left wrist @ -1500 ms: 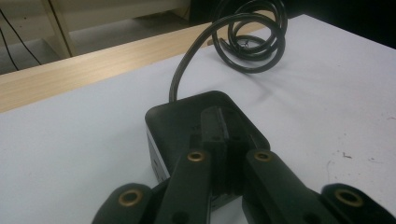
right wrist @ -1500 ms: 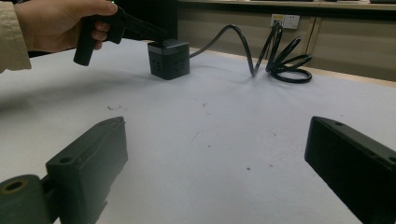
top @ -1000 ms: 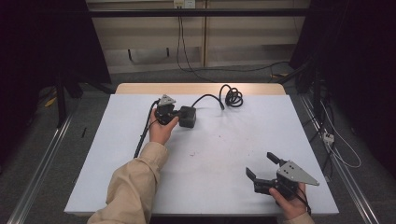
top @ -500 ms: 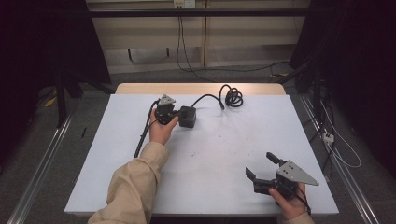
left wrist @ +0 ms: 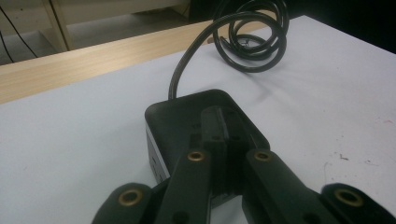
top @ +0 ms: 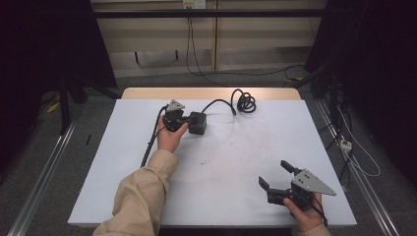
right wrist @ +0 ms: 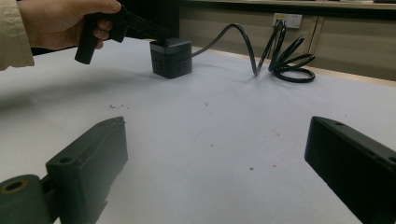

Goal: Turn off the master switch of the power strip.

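Observation:
A black cube-shaped power block (top: 197,123) sits at the far middle of the white table (top: 221,201), and its black cable runs to a coil (top: 244,102) behind it. My left gripper (top: 186,119) is shut, with its joined jaw tips resting on the block's top (left wrist: 187,116) and nothing visibly between them. In the left gripper view the tips (left wrist: 223,126) lie over the top face, the coil (left wrist: 252,42) beyond. My right gripper (top: 275,174) is held near the front right corner, open and empty. Its view looks across the table at the block (right wrist: 171,58) and the left gripper (right wrist: 154,32).
A bare wooden strip (top: 211,93) runs along the table's far edge. Loose cables (top: 354,152) lie on the floor to the right, and metal rails (top: 44,177) run on the left. A wall socket (right wrist: 287,20) is on the back wall.

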